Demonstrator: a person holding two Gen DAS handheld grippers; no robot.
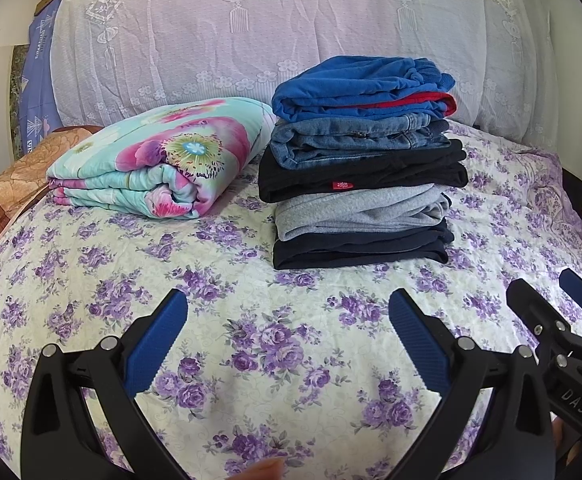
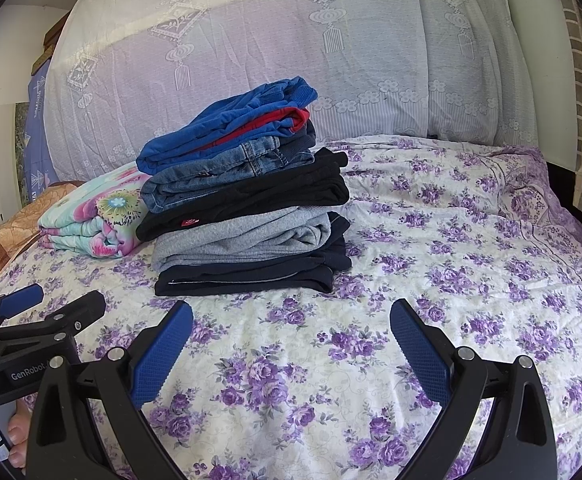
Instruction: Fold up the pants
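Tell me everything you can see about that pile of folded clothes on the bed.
The pile of folded pants stands on the floral bedsheet, beside a folded flowery quilt. From the top: blue with red trim, denim jeans, black with a small red tag, grey knit, dark navy. It leans slightly but looks tidy; neither gripper touches it.

"DAS" on the right tongs [image 1: 571, 304]; "GenRobot" on the left tongs [image 2: 51, 300].

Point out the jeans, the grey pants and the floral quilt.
jeans [image 1: 355, 140]: left wrist view, front folded edge.
grey pants [image 2: 243, 236]: right wrist view, middle of the top fold.
floral quilt [image 1: 159, 164]: left wrist view, top face.
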